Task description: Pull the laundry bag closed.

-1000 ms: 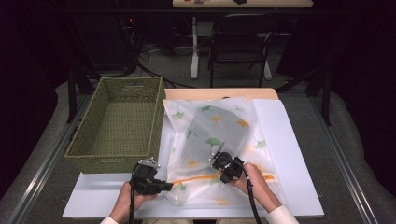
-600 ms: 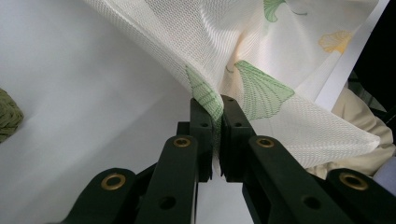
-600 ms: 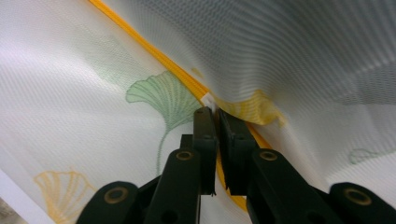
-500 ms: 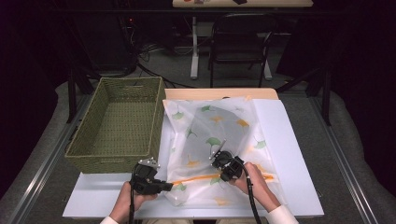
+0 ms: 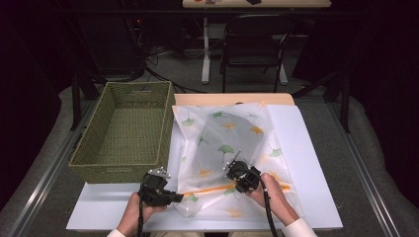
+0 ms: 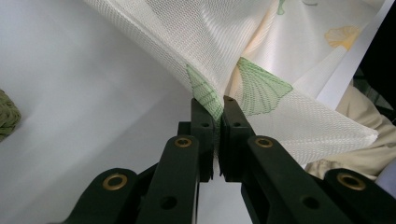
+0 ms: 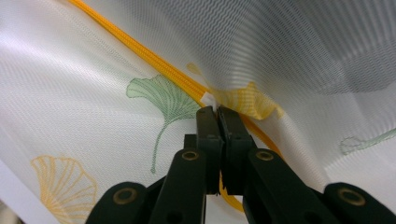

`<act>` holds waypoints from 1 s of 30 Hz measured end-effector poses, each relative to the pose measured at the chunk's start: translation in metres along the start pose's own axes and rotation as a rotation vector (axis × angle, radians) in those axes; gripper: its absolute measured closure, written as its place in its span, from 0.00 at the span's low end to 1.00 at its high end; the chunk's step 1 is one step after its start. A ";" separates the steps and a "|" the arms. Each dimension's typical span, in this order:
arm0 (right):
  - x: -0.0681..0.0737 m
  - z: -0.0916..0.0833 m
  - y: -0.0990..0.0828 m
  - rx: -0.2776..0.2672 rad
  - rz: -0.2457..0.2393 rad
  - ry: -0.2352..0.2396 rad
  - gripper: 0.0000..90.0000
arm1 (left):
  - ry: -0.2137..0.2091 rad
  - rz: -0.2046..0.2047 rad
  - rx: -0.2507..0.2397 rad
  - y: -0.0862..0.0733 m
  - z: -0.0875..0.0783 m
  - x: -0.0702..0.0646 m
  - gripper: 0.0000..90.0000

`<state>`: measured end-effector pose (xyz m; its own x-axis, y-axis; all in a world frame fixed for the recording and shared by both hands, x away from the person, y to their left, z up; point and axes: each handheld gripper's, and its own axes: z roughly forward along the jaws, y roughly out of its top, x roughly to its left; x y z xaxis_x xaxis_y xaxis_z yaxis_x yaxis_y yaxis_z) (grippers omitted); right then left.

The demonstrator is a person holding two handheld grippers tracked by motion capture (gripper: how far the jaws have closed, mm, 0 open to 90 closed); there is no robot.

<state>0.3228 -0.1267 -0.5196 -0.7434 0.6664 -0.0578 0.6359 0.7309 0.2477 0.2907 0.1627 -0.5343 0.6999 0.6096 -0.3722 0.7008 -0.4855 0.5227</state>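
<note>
A white mesh bag (image 5: 222, 143) printed with green and yellow ginkgo leaves lies spread on a white board (image 5: 306, 163). An orange zipper (image 5: 212, 189) runs across its near part. My left gripper (image 5: 180, 197) is shut on the bag's near left edge, the mesh (image 6: 210, 95) pinched between its jaws at a green leaf. My right gripper (image 5: 233, 178) is shut on the small white zipper pull (image 7: 208, 99), where the orange zipper (image 7: 154, 60) passes its tips (image 7: 217, 109). A hand holds each gripper from the bottom edge of the high view.
A green woven basket (image 5: 118, 172) stands on the left, touching the board's far left part. A tan tabletop strip (image 5: 232, 99) shows beyond the bag. A metal chair (image 5: 252, 44) and table legs stand on the floor behind.
</note>
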 end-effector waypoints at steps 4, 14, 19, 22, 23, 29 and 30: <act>0.000 0.001 -0.001 0.015 -0.024 0.026 0.97 | 0.004 0.011 0.005 0.000 0.001 -0.001 0.96; 0.007 0.003 0.003 0.049 -0.083 0.026 0.92 | -0.003 0.012 0.001 0.000 0.000 0.000 0.96; 0.002 -0.003 0.003 0.018 -0.069 0.037 0.95 | -0.007 0.013 0.004 0.000 0.000 0.000 0.96; 0.002 -0.003 0.002 0.018 -0.068 0.046 0.97 | -0.005 0.013 0.005 0.000 0.001 0.000 0.96; 0.002 -0.003 0.002 0.019 -0.069 0.045 0.96 | -0.005 0.013 0.004 0.000 0.001 0.000 0.96; -0.001 -0.006 0.001 0.029 -0.053 0.050 0.83 | -0.006 0.014 0.006 0.000 0.000 0.000 0.96; -0.002 -0.008 -0.001 0.025 -0.048 0.054 0.84 | -0.007 0.015 0.006 0.000 0.000 0.000 0.96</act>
<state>0.3223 -0.1294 -0.5122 -0.7828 0.6221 -0.0163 0.6038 0.7656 0.2220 0.2910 0.1628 -0.5347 0.7112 0.5978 -0.3699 0.6911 -0.4981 0.5237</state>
